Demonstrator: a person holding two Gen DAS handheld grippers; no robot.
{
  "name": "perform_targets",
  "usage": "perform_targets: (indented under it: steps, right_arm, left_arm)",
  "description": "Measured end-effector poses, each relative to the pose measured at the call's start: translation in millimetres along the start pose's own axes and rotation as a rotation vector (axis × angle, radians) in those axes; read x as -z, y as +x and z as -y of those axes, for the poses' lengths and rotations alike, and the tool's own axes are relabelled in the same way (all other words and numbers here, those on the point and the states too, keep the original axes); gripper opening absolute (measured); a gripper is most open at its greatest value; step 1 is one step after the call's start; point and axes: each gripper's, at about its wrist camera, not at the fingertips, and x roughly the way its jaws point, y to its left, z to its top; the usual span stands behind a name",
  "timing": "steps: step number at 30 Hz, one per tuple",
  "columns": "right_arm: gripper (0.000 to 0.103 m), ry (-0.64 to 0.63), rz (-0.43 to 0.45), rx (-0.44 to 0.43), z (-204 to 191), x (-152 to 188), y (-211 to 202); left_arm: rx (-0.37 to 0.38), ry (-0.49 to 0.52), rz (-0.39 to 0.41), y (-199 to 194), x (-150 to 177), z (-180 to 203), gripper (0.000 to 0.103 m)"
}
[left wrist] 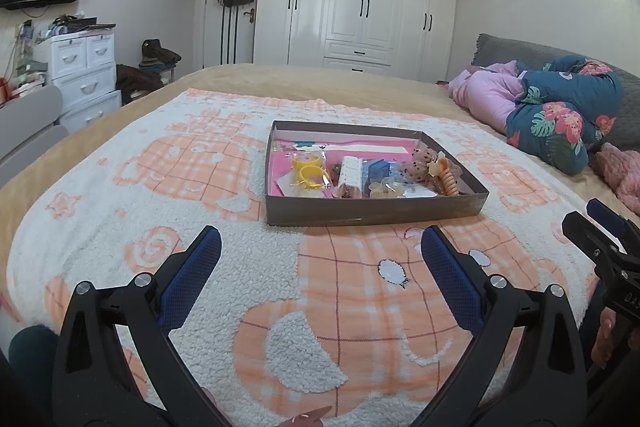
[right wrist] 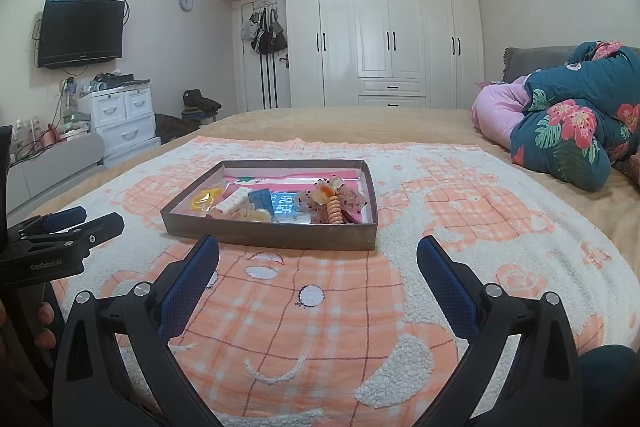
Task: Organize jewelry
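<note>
Lying flat on blanket [left wrist: 240,267], box [left wrist: 372,213] long axis left-right; left tool [left wrist: 320,251], right tool [right wrist: 318,259] wide open, empty.

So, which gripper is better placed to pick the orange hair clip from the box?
The right gripper, probably. The clip lies at the right end of the box, almost straight ahead of the open right fingers. From the left gripper it sits off to the right.
</note>
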Motion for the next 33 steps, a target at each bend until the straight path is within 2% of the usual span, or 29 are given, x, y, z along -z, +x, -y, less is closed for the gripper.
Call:
perform_targets:
  steps: [33]
  right_arm:
    - [0.097, 0.0, 0.005, 0.002, -3.2, -0.7, -1.1]
  left_arm:
    - [0.001, 0.001, 0.01, -1.3, -0.5, 0.2, 0.092]
